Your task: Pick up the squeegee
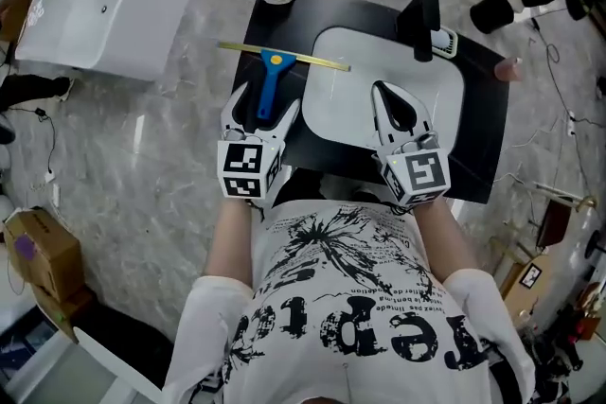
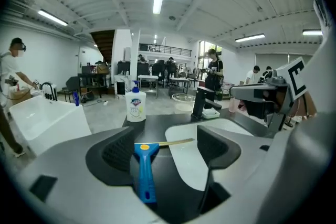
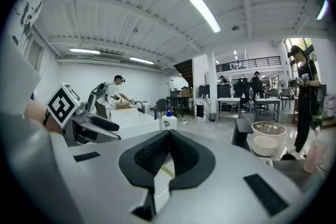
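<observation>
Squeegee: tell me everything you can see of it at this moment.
The squeegee has a blue, plastic-looking handle with a yellow dot near the head and a thin yellowish blade set crosswise. It lies flat on the black counter, handle toward the person, the blade's right end reaching over the white basin. The handle lies between the open jaws of the left gripper, which do not clamp it.

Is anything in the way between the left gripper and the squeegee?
Nothing. In the left gripper view, the squeegee handle already lies between the left gripper's open jaws.
</observation>
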Demonstrator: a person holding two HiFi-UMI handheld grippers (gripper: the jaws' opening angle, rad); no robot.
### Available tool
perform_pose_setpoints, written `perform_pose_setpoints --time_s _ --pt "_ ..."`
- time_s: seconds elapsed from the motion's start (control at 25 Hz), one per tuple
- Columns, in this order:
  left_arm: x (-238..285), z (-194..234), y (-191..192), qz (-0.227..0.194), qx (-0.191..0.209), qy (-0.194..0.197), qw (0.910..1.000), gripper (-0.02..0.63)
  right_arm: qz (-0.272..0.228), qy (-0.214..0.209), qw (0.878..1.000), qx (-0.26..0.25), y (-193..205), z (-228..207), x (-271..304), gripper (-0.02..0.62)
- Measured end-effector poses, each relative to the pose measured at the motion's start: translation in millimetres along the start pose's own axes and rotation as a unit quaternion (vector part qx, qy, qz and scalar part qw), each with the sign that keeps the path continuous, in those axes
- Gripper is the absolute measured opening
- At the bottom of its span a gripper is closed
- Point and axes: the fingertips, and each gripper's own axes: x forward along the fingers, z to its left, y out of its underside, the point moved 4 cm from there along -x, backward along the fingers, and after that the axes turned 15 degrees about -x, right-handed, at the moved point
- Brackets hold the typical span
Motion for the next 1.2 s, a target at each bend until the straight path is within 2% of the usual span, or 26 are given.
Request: perform_pose_setpoints --time_s 0.2,0.36,0.48,0.68,0.8,0.84,0.92,0.96,1.04,1.12,1.2 --pt "51.0 44.4 27.5 0.080 0.000 -0.007 0.9968 0.361 0.036 0.027 0.999 0.022 17.8 4.5 35.6 0.014" --pt "88.0 69.7 49.1 0.131 0.008 -0.014 0.9912 0.360 0.052 0.039 0.997 0.040 35.6 8.8 61.0 0.015" --pt "108.8 83.9 65.4 0.167 -0.003 -0.023 0.9856 0.360 0.066 0.045 0.995 0.054 50.8 11.6 72.0 0.014" --pt "129.4 91.8 79.0 0.198 -0.054 -0.019 0.9784 0.360 0.085 0.057 0.992 0.076 68.2 9.8 79.4 0.015" --pt "134.8 93.6 82.2 0.208 -0.059 -0.030 0.9758 0.359 0.083 0.068 0.990 0.095 71.3 7.2 83.5 0.015" --pt "136.0 95.0 82.7 0.208 -0.053 -0.043 0.9758 0.347 0.082 0.069 0.989 0.099 71.2 6.4 85.2 0.015" --pt "137.4 98.4 85.5 0.203 -0.038 -0.073 0.9758 0.258 0.079 0.069 0.990 0.100 70.0 5.8 88.0 0.014" --pt "137.6 99.3 87.9 0.200 -0.034 -0.082 0.9758 0.244 0.077 0.068 0.990 0.098 69.1 6.0 89.0 0.014" --pt "137.1 98.9 89.5 0.200 -0.030 -0.087 0.9754 0.232 0.076 0.065 0.990 0.096 67.5 6.3 89.8 0.014" --pt "136.7 97.8 88.2 0.208 -0.030 -0.088 0.9737 0.156 0.078 0.064 0.990 0.095 67.2 5.9 89.2 0.014" --pt "136.8 98.1 87.3 0.215 -0.033 -0.089 0.9719 0.141 0.081 0.066 0.990 0.095 68.7 4.7 87.9 0.014"
